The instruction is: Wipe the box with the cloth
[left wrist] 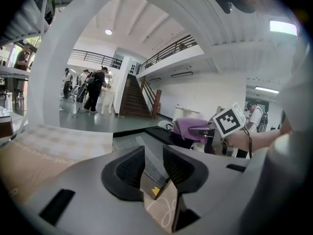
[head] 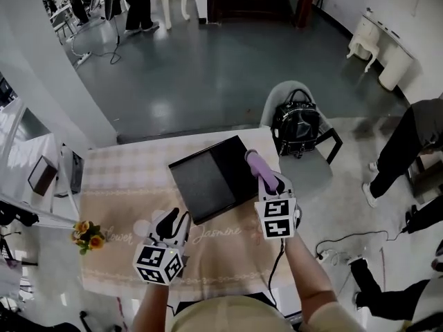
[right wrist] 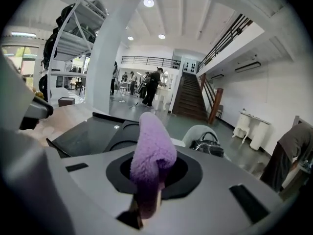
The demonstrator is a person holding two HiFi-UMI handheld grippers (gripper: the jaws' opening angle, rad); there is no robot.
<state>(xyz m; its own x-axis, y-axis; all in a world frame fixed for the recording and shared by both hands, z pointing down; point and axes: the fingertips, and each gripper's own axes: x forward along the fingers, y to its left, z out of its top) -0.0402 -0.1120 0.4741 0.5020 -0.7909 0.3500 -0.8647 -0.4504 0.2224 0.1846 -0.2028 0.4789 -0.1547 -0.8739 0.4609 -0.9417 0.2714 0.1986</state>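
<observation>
Near edge of the tabletop (head: 114, 185), left of centre: left gripper (head: 173, 221) over the checked tablecloth, tips toward the near-left side of the box (head: 208, 180). Its jaws stand a little apart, with nothing between them; through the gap, only tablecloth and the box edge.

Near-right: right gripper (head: 271, 184) above the box's right edge. Its jaws are closed on the cloth (head: 255, 162), a purple fluffy roll that sticks out forward past the tips. Cloth lies over the box's right side toward the far corner; contact with the surface cannot be told.

Box: black, flat, turned askew, on the right half of the tabletop, reaching toward the far edge.

Left edge, near: small bunch of flowers (head: 88, 234).

Beyond the far-right corner, on the floor: a chair (head: 285, 93) with a black handbag (head: 296, 126) on its seat.
</observation>
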